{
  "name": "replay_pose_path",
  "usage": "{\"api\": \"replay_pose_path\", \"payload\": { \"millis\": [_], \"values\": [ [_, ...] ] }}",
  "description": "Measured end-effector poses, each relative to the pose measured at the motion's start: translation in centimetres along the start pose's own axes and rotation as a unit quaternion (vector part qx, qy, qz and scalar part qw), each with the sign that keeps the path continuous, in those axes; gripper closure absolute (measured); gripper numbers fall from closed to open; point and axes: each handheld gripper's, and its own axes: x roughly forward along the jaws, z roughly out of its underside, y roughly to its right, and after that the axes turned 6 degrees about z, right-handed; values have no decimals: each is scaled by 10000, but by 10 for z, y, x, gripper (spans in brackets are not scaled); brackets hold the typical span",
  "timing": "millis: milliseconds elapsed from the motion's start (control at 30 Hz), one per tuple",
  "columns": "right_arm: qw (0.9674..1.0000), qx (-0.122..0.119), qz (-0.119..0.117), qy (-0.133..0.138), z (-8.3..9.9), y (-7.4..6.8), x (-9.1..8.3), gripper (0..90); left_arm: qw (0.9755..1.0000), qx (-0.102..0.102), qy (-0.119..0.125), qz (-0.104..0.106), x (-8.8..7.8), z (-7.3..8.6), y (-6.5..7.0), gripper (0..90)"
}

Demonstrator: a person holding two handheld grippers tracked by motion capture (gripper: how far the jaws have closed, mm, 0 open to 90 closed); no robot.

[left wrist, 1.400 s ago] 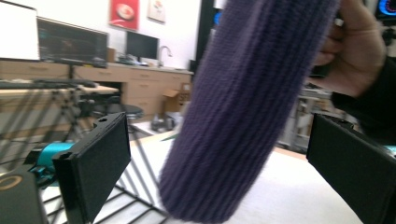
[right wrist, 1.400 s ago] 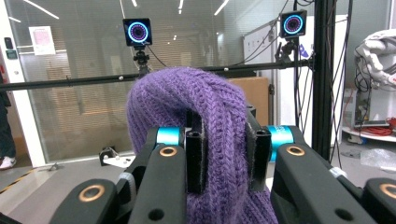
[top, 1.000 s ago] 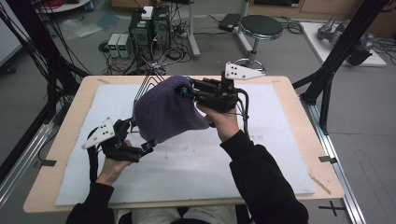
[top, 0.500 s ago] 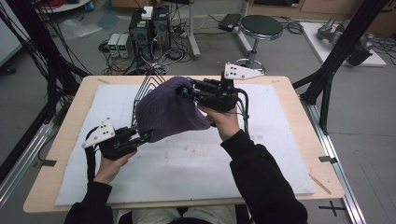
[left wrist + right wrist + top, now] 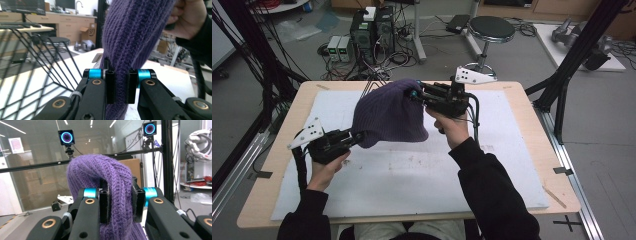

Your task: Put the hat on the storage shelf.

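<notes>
A purple knitted beanie [image 5: 387,114] hangs in the air above the white mat [image 5: 412,170], stretched between both grippers. My right gripper [image 5: 414,94] is shut on its upper edge, and in the right gripper view the ribbed knit [image 5: 117,195] bulges between the black jaws. My left gripper [image 5: 358,138] has just been closing and now pinches the beanie's lower left edge; in the left gripper view the knit [image 5: 121,85] is squeezed between the two pads [image 5: 110,86]. The right hand [image 5: 190,20] shows at the top right of that view.
A black wire rack [image 5: 374,86] stands behind the beanie at the table's far side. The wooden table edge [image 5: 257,200] frames the mat. Beyond the table stand a stool [image 5: 491,27], computer boxes [image 5: 371,27] and black frame posts [image 5: 572,65].
My left gripper went from open beside the beanie's lower edge to shut on it. The right gripper kept its hold on the beanie's top.
</notes>
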Motion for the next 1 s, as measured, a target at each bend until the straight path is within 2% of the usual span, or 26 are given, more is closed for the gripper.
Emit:
{"api": "replay_pose_path", "payload": {
  "millis": [100,267,500,733,1000],
  "values": [
    [10000,-61,43,-36,-3,1,2,750,9999,-39,50,-85,1,-4,-6,832],
    [9998,-144,130,-15,-11,2,6,750,10000,-16,21,-14,3,-12,-10,831],
    [9992,-227,340,33,-34,4,16,750,9999,-108,-22,120,5,-37,-24,831],
    [9981,-191,570,141,-51,9,23,750,9998,-81,-156,39,5,-71,-35,831],
    [9965,-89,792,249,-61,17,29,750,9997,-167,-97,-172,7,-91,-45,831]
  ]
}}
